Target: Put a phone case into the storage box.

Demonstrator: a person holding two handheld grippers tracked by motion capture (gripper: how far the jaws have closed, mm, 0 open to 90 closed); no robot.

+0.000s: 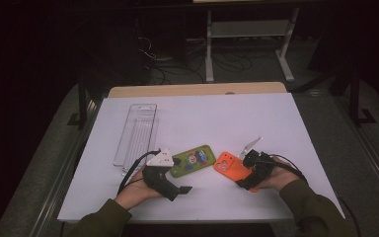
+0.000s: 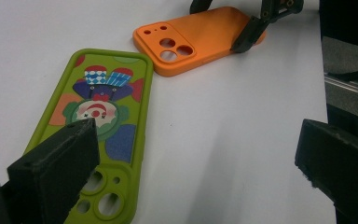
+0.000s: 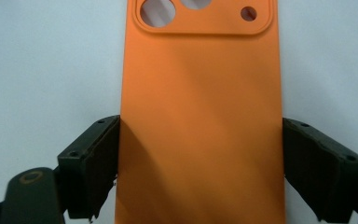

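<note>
- black jaws of the right gripper (image 3: 200,168) stand on either long side of a plain orange phone case with three round camera holes (image 3: 200,112); in the right gripper view both pads lie right against the case's edges, so the jaws look clamped on its lower half.
- orange phone case lies flat, back up, on the white table sheet (image 1: 286,118); in the high view the right gripper (image 1: 244,177) covers its near end and its camera end points away toward the left.
- in the left gripper view the same right gripper's jaws (image 2: 233,23) straddle the far end of the orange phone case (image 2: 200,37).
- the left gripper (image 2: 191,168) has its jaws wide apart with nothing but bare sheet between them; one jaw hangs over the near corner of a lime-green phone case with a colourful cartoon clown print (image 2: 98,130).
- in the high view the left gripper (image 1: 180,190) sits just near of the green phone case (image 1: 193,160), which lies flat and back up between the two hands.
- the green and orange cases lie close, corner to corner; whether they touch i cannot tell.
- farther out, beyond the left hand (image 1: 135,190), a clear plastic oblong tray with a ribbed floor (image 1: 135,133) lies near the sheet's left edge, well apart from the orange case.
</note>
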